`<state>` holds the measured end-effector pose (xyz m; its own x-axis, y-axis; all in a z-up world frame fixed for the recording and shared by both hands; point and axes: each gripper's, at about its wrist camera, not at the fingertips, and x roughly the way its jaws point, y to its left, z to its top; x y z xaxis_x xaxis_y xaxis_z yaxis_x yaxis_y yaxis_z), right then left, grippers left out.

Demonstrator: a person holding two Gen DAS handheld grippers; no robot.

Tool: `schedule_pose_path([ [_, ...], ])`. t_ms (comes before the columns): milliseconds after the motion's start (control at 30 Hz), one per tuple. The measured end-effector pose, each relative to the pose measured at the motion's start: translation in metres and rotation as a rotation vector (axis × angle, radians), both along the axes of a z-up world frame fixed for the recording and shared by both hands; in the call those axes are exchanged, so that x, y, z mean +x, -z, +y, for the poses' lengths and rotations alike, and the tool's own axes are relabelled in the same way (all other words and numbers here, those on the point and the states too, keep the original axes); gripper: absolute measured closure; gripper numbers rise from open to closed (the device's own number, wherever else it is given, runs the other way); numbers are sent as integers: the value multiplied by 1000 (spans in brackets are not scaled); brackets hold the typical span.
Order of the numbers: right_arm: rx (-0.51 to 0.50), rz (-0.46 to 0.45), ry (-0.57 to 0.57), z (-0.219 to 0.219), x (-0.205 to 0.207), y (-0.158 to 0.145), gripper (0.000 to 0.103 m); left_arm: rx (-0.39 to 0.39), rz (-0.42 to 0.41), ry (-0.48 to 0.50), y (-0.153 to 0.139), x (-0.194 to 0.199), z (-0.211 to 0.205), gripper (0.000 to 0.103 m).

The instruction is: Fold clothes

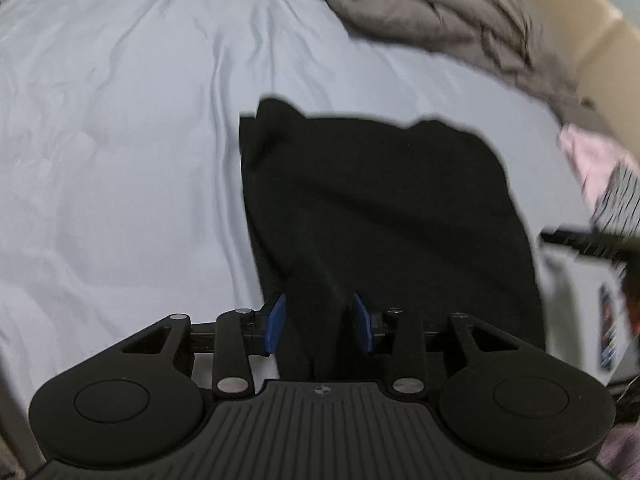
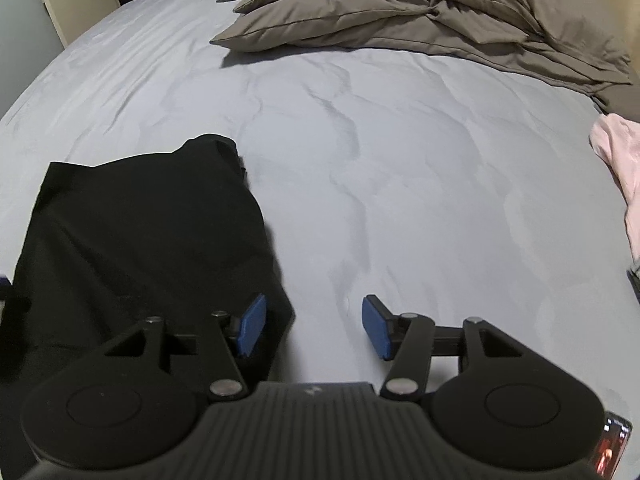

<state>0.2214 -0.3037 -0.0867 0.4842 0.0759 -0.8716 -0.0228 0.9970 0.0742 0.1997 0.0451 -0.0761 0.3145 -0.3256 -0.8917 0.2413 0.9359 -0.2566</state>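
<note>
Nearest, left gripper point(image 1: 320, 326): blue pads parted, a ridge of the black garment point(image 1: 380, 216) rising between them, whether pinched or merely straddled not clear. Right gripper point(image 2: 314, 328): jaws wide apart, nothing between, only bare sheet point(image 2: 400, 184) under the gap. Black garment just left of the right gripper, its near right edge touching or passing under the left pad point(image 2: 250, 330); right gripper off that edge, left gripper over the cloth and so the nearer hand. Long axis of the garment running away from both grippers. Farther right of the garment, pink clothing point(image 2: 616, 156) at the sheet's edge. Beyond the garment, grey pillows and duvet point(image 2: 400, 12). No containers in sight.
</note>
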Motion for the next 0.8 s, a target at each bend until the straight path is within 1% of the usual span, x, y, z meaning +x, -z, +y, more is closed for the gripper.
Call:
schedule_pose_path([
  [33, 7, 5, -6, 0, -3, -1, 46, 30, 11, 12, 3, -3, -1, 88],
  [67, 14, 13, -16, 1, -7, -2, 46, 62, 22, 23, 7, -6, -2, 98],
  [167, 17, 32, -48, 5, -17, -5, 46, 132, 20, 34, 10, -12, 0, 103],
  [267, 11, 49, -75, 9, -28, -7, 46, 163, 7, 32, 9, -19, 3, 103],
  [400, 45, 81, -93, 11, -44, -11, 45, 102, -7, -13, -2, -34, 7, 103],
  [433, 55, 87, -97, 11, -49, -12, 45, 84, -10, -25, -5, -38, 9, 101],
  [500, 59, 93, -113, 14, -58, -14, 45, 52, -16, -43, -11, -46, 9, 88],
  [567, 54, 99, -132, 17, -68, -16, 45, 13, -11, -47, -17, -59, 6, 63],
  [600, 53, 103, -138, 18, -73, -16, 45, -3, -7, -49, -19, -65, 4, 60],
  [633, 63, 110, -137, 19, -78, -17, 45, -7, 1, -44, -18, -71, 2, 60],
  [700, 88, 126, -133, 20, -87, -17, 45, -4, 20, -29, -17, -81, -2, 67],
  [733, 104, 135, -134, 21, -92, -17, 45, 5, 32, -21, -15, -86, -4, 77],
  [767, 115, 143, -141, 23, -97, -17, 45, 13, 45, -13, -12, -90, -7, 84],
  [800, 124, 151, -150, 26, -101, -16, 45, 19, 58, -9, -9, -94, -8, 86],
])
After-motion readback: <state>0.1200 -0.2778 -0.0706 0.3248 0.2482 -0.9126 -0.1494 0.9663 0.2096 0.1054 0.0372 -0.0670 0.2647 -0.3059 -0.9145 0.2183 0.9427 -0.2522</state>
